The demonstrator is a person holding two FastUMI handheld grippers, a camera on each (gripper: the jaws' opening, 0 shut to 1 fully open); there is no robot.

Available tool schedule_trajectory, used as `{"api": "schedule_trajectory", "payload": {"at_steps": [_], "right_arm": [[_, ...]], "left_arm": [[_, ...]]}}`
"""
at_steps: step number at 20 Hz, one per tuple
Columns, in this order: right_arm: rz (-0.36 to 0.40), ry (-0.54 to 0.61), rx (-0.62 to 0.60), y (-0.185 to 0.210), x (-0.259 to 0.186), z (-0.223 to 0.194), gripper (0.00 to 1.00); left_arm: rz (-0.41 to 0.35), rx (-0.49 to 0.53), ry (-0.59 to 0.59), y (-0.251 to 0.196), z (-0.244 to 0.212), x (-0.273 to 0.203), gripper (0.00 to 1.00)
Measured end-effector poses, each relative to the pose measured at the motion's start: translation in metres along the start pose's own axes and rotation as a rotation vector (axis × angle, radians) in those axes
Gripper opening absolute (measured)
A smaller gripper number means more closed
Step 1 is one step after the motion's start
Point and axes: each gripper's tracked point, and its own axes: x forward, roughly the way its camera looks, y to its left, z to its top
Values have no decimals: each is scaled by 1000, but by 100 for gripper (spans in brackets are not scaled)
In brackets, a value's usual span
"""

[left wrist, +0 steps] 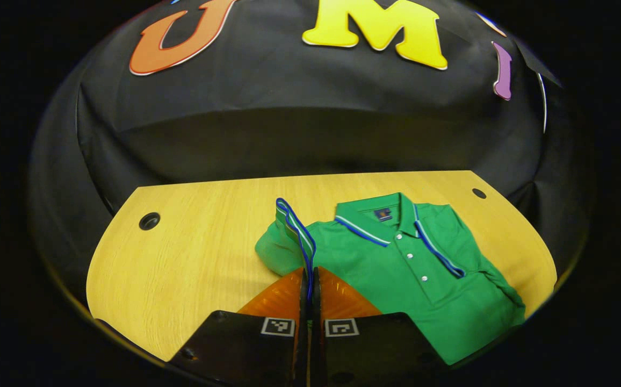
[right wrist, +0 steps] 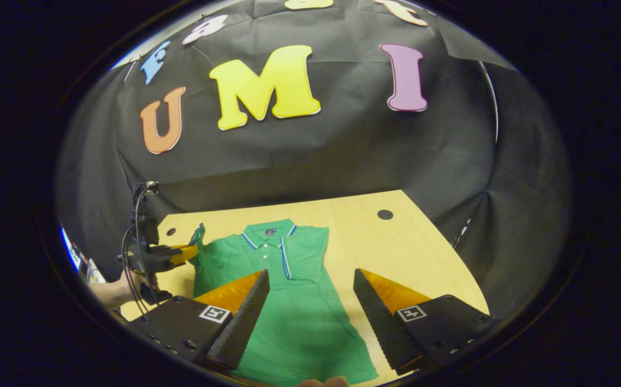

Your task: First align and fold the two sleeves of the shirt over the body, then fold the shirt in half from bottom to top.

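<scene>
The green short-sleeved polo shirt with blue-and-white trim [right wrist: 289, 301] lies face up on the pale wooden bench [right wrist: 396, 252], collar toward the far edge, hem toward the near edge.

The left gripper [left wrist: 308, 279] is closed on the striped cuff of the shirt's left sleeve [left wrist: 289, 236], both fingers pressing the fabric, the cuff lifted clear of the bench on the shirt's left side. In the right gripper view that same gripper [right wrist: 184, 252] shows at the bench's left edge, held by a hand [right wrist: 128, 285].

The right gripper [right wrist: 310, 301] stands wide apart, holding nothing, over the lower body of the shirt. The right sleeve appears already laid over the body.

Handling, as judged: the knit is light, soft and limp; it drapes and wrinkles, and will drag if pulled flat. Best hold is at hemmed edges, the cuff or the bottom corners.

Two round cable holes [right wrist: 385, 214] sit near the far corners, apart from the shirt. Nothing obstructs the fold.
</scene>
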Motion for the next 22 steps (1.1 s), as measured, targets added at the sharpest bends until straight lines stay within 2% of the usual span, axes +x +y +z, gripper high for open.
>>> {"api": "schedule_trajectory", "payload": {"at_steps": [4,9,12,13,14,17,22], "right_arm": [[-38,-14,18,-27,-16,-3,96],[-105,-8,45,-66,-41,-19,96],[-116,1,44,-72,-47,-24,96],[-114,-2,42,-71,-48,-23,96],[-109,-7,38,-68,-47,-21,96],[-73,-32,7,-57,-45,-16,96],[12,-91,-105,-24,-42,0,96]], "left_arm": [[-50,-3,17,-45,5,11,8],[-55,-17,46,-80,-3,32,8],[-53,-29,57,-94,-12,36,9],[-59,-33,58,-97,-13,36,20],[-56,-33,57,-99,-14,35,36],[-27,-43,18,-96,-6,20,100],[36,-64,-93,-87,26,-52,100]]}}
